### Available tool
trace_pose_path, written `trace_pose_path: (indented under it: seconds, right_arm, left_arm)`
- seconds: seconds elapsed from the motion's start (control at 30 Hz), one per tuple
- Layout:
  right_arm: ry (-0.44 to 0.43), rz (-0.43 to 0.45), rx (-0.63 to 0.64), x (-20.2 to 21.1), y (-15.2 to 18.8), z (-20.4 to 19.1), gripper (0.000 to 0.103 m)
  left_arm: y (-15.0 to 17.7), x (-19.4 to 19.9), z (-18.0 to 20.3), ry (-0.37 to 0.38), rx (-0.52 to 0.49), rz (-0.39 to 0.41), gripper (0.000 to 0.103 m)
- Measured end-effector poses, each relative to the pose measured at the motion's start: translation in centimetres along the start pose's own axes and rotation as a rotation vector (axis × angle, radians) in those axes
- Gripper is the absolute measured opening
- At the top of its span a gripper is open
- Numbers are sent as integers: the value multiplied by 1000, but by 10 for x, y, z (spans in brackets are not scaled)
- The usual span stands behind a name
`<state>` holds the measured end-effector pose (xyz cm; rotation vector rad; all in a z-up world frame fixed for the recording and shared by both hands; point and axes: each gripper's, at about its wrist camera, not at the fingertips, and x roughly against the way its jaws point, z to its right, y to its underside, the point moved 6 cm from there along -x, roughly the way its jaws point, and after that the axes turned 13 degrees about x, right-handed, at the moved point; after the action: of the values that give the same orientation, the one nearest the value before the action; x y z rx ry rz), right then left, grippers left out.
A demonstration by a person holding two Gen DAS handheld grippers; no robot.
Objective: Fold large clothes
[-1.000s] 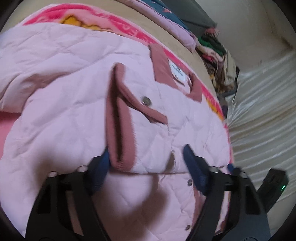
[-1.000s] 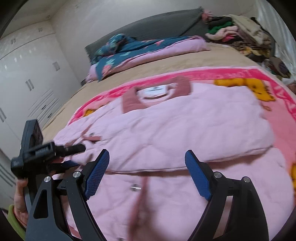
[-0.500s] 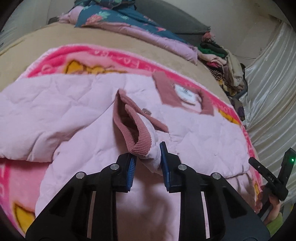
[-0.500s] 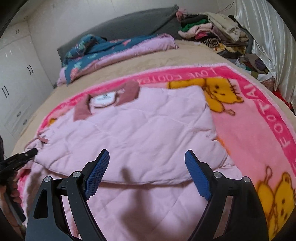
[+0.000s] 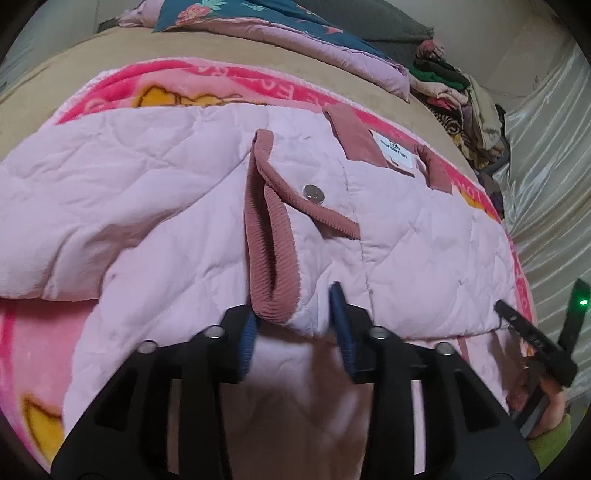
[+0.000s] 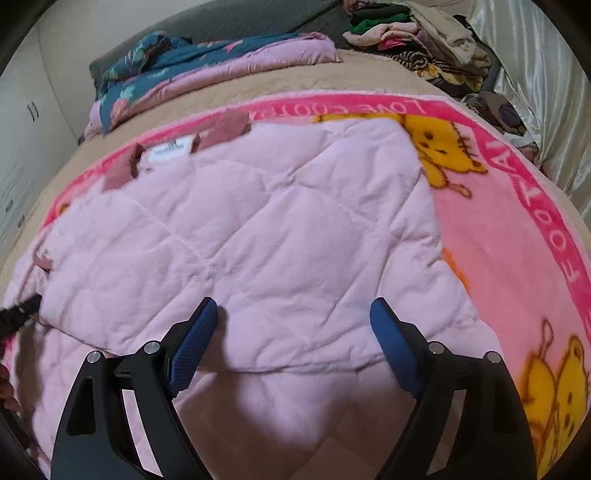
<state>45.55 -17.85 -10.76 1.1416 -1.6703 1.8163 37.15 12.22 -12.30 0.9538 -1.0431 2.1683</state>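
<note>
one pink jacket (image 5: 177, 206) sleeves folded

The jacket (image 6: 258, 236) lies on the blanket (image 6: 517, 240) ahead of the right hand-held gripper (image 6: 293, 343); folded clothes (image 6: 417, 33) sit beyond.

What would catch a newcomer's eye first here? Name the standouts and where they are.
A pale pink quilted jacket fills the middle, spread over a bright pink bear blanket on the bed. Its dusty-rose ribbed cuff lies folded across the front, the cuff end between the blue pads of the left claw, whose jaws have just been opening. Folded clothes are heaped at the far corner.
</note>
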Motion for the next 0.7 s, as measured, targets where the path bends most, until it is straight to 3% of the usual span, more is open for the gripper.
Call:
trace_pose_path:
  seconds: [0.13, 0.2, 0.27, 0.3, 0.7]
  right_arm:
    - [-44, 49, -25, 20, -1, -11, 91]
    - [-64, 59, -26, 27, 0, -19, 93]
    - [-72, 77, -16, 36, -1, -29, 94]
    - [-76, 85, -12, 40, -2, -33, 97]
    - [-148, 155, 66, 74, -10, -108, 99]
  left_arm:
    - [-1, 14, 0, 0, 8, 9, 62]
    - [-1, 22, 0, -5, 7, 22, 67]
    - [-1, 30, -4, 1, 28, 32, 86]
    - [-1, 34, -6, 0, 35, 37, 90]
    - [-5, 78, -57, -71, 117, 127, 94]
